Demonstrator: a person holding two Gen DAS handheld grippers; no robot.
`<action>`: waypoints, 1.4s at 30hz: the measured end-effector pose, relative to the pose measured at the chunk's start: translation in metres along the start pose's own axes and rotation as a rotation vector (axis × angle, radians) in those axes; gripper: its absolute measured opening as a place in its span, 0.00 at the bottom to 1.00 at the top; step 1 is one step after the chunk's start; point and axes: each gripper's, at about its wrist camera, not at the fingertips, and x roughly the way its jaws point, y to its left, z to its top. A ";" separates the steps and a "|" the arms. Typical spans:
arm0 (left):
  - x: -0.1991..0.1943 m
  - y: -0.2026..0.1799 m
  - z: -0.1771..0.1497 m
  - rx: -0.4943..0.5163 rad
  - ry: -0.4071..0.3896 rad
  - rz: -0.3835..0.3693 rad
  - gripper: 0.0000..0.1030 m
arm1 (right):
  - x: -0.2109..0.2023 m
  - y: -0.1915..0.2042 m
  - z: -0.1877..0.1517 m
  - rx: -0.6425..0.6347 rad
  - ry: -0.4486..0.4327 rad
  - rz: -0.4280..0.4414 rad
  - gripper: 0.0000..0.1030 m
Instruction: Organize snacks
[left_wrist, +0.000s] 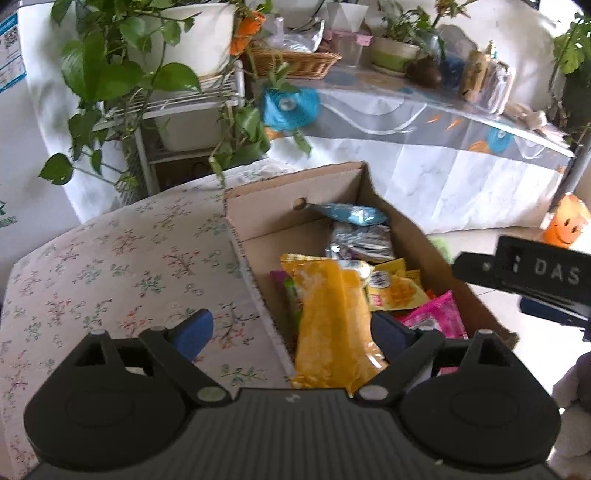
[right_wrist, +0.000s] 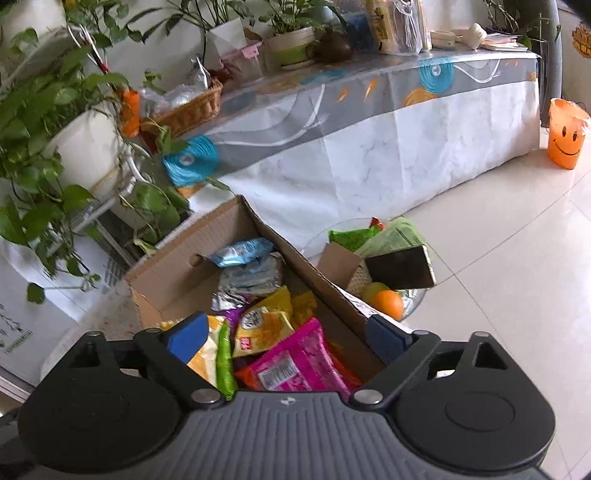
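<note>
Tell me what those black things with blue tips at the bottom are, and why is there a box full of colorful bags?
Those black things are grabbing tools, a bit like big tongs. A person holds one in each hand, and a small camera sits on each tool, looking forward along its two blue fingers. So one picture comes from the left gripper and the other from the right gripper.

Both tools are open and holding nothing right now.

They hover over a cardboard box full of snacks: a long yellow bag, a pink bag, a light blue packet and a silver one. The box stands beside a cloth with little flowers.

Next to the box, on the other side, the right camera shows a glass bowl holding an orange. Behind are potted plants and a long table.
</note>
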 end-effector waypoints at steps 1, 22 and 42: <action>0.000 0.002 0.000 -0.006 0.007 0.004 0.89 | 0.001 0.000 0.000 -0.003 0.007 -0.014 0.96; 0.014 0.018 0.008 -0.053 0.093 0.094 0.93 | 0.014 0.010 -0.005 -0.137 0.087 -0.129 1.00; 0.020 0.017 0.010 -0.067 0.141 0.143 0.96 | 0.020 0.018 -0.007 -0.200 0.137 -0.146 1.00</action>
